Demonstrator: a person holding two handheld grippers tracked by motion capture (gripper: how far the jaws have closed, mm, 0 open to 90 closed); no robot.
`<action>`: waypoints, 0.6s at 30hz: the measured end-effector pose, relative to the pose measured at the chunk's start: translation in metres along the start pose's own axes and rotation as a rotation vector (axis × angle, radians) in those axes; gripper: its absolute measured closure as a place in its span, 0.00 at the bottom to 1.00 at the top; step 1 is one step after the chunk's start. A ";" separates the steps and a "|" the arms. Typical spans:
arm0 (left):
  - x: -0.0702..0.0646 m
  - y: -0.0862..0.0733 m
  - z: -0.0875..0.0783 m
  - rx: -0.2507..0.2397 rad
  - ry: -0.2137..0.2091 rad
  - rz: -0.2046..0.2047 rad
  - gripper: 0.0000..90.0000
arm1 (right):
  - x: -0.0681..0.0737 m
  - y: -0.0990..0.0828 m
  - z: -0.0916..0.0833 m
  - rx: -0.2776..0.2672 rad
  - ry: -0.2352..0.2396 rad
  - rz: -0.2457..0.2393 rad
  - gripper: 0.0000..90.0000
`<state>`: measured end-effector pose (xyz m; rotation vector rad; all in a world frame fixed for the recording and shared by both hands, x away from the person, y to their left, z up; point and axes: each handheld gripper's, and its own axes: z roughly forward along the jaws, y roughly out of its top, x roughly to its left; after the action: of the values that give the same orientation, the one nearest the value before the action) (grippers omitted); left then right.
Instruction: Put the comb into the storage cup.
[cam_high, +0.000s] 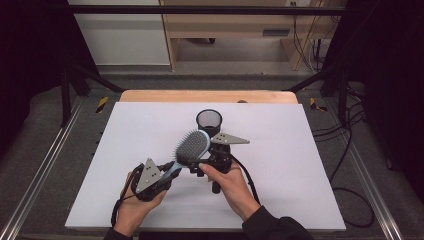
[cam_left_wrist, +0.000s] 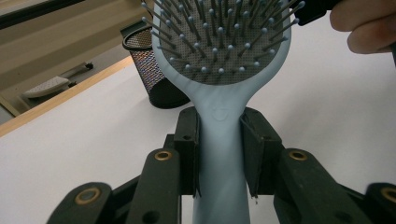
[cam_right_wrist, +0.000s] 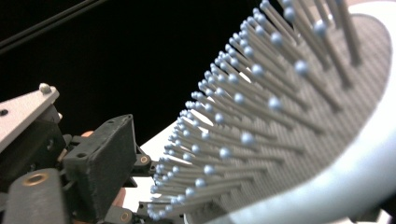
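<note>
Brush (cam_high: 191, 148) handover is the step in hand, judged from both grippers meeting at table centre. Left gripper (cam_high: 167, 172) clamps the handle (cam_left_wrist: 219, 154) firmly; head points to 1 o'clock toward the cup (cam_high: 209, 122). Right gripper (cam_high: 201, 167) stands open beside the head. Close on the rim, not the bristles (cam_right_wrist: 243, 121), before the left lets go.

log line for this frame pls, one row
left gripper: shut on hairbrush handle | right gripper: at brush head, grip unclear | mesh cup: upright behind | table
</note>
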<state>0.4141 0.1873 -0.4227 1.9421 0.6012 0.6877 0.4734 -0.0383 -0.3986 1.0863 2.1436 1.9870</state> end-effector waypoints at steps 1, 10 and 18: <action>0.000 0.000 0.000 0.000 0.000 0.001 0.78 | 0.000 0.001 0.000 0.000 0.000 0.001 0.15; -0.002 0.001 0.000 -0.012 0.003 0.004 0.78 | -0.001 0.006 0.000 -0.003 -0.002 0.013 0.22; -0.002 0.001 0.000 -0.012 0.008 0.003 0.78 | -0.002 0.006 0.001 0.012 0.007 0.024 0.29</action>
<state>0.4130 0.1862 -0.4225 1.9304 0.5982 0.6996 0.4776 -0.0389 -0.3944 1.1136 2.1583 1.9933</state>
